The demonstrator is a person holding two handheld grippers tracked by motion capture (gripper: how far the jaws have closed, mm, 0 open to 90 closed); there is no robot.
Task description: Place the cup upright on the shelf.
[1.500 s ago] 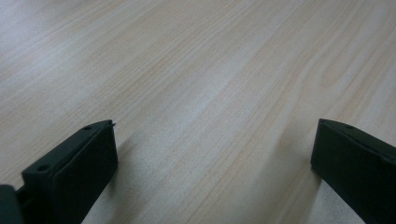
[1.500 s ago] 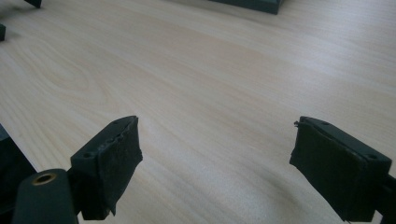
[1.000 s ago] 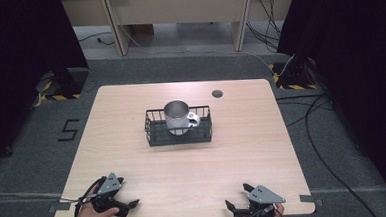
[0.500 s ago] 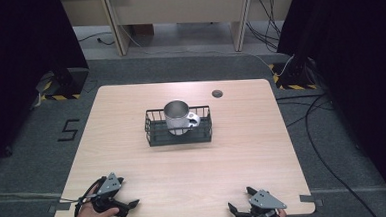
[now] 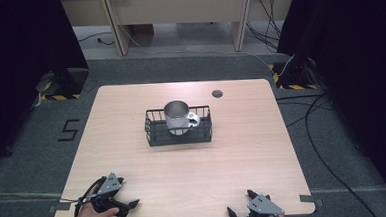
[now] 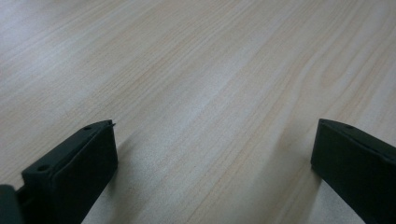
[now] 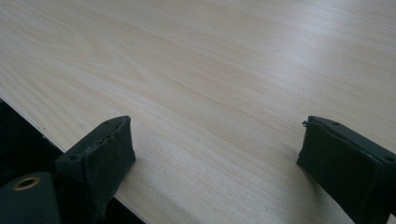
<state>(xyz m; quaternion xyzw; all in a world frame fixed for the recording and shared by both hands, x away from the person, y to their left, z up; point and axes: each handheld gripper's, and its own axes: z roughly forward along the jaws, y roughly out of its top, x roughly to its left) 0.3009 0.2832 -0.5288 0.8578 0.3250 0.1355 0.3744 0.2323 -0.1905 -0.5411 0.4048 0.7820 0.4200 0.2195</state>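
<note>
A black wire basket stands at the middle of the light wooden table, and a shiny metal mug sits upright inside it, handle toward the right. My left gripper rests at the table's near left corner, held by a hand, far from the basket. It is open over bare wood, with its jaws wide apart around nothing in the left gripper view. At the near right edge my right gripper is also open and holds nothing, and the table's edge shows at the lower left of the right gripper view.
A small dark round grommet sits in the table's far right area. Grey floor surrounds the table, with a painted "5" at the left and cables at the right. Dark curtains flank both sides.
My right gripper has slid a little back toward the near edge of the table. The left gripper, basket and mug have not moved.
</note>
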